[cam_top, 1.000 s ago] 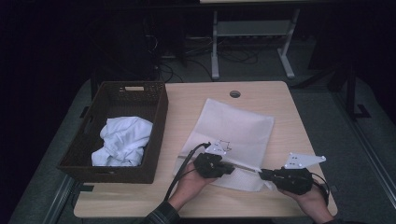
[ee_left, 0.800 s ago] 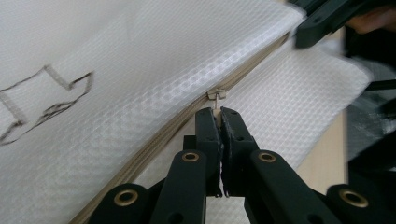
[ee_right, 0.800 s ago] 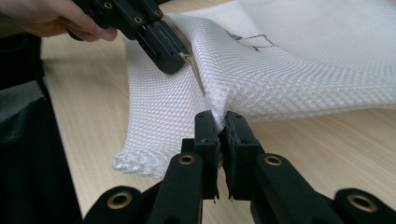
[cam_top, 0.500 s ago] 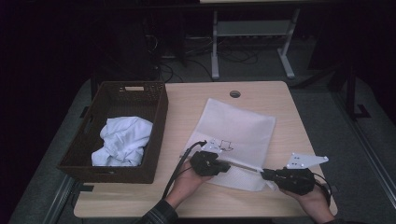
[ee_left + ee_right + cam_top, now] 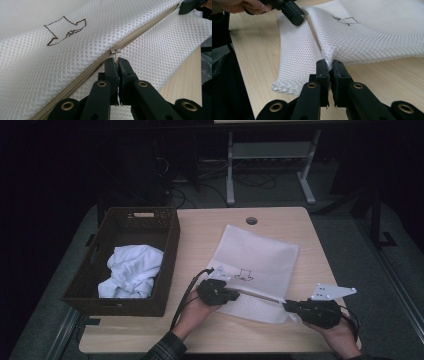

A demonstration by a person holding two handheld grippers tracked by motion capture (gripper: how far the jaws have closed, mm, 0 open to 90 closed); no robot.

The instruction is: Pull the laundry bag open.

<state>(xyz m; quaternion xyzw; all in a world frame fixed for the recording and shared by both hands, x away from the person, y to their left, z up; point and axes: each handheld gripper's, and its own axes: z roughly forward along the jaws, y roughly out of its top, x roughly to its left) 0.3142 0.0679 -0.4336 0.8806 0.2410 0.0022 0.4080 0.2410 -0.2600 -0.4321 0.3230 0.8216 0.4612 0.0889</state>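
1. Lying near the bench's front edge, the white mesh bag was stretched between both grippers.
2. The left gripper was clenched on the zipper pull.
3. The right gripper was pinching the bag's mesh at the zipper's end.
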